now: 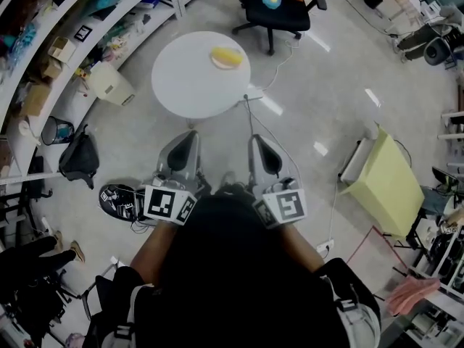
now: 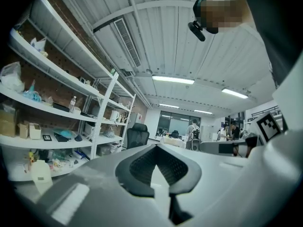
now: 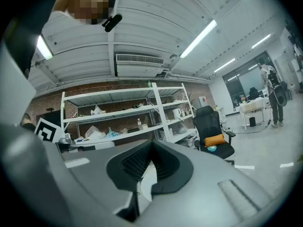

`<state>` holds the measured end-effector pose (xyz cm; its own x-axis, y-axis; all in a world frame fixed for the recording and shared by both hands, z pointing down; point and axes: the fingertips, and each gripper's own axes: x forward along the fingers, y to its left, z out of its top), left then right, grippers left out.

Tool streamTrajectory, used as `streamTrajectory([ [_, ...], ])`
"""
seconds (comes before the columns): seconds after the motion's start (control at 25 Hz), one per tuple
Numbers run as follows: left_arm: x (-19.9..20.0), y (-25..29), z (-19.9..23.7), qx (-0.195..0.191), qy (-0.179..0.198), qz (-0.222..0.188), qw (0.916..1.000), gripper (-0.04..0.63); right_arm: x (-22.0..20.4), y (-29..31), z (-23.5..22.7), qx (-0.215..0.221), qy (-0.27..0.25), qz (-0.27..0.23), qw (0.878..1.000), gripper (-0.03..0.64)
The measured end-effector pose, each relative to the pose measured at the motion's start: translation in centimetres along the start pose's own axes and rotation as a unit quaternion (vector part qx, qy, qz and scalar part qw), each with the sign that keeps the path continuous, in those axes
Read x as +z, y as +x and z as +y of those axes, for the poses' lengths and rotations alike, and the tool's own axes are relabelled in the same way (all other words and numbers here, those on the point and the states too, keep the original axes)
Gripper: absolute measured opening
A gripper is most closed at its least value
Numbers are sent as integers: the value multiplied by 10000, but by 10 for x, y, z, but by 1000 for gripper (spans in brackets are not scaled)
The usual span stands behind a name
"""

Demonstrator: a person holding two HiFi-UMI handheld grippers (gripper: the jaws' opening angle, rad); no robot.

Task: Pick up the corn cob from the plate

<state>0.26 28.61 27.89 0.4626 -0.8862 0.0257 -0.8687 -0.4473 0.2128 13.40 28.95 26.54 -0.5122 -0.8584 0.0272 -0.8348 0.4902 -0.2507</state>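
Note:
A yellow corn cob point(image 1: 227, 55) lies on a pale plate point(image 1: 215, 63) at the far right part of a round white table point(image 1: 185, 78). Both grippers are held close to the person's body, well short of the table and pointing toward it. My left gripper point(image 1: 190, 136) has its jaws together with nothing in them, and its dark pads point(image 2: 139, 167) meet at the tip. My right gripper point(image 1: 255, 139) is likewise shut and empty, pads point(image 3: 165, 167) closed. Neither gripper view shows the corn or the plate.
White shelving point(image 1: 72, 42) full of boxes runs along the left, with a white canister point(image 1: 109, 84) and a black bag point(image 1: 78, 158) on the floor below. A black office chair point(image 1: 279, 2) stands beyond the table. A yellow-green box point(image 1: 388, 180) sits at the right. A cable trails across the floor.

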Motion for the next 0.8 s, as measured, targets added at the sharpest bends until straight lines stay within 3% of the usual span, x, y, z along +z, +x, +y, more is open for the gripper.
streamTrajectory([
  [0.32,-5,-1,2,235,19,7,9997,5,-7,5,-7,182,-140,35,9997,8],
  [0.64,-1,23,25,116,32,-6,9999,5,-3,38,-12,109,-114,-95,9998,8],
  [0.8,2,40,42,17,33,8,10000,5,-7,60,-15,-22,-59,86,9999,8],
])
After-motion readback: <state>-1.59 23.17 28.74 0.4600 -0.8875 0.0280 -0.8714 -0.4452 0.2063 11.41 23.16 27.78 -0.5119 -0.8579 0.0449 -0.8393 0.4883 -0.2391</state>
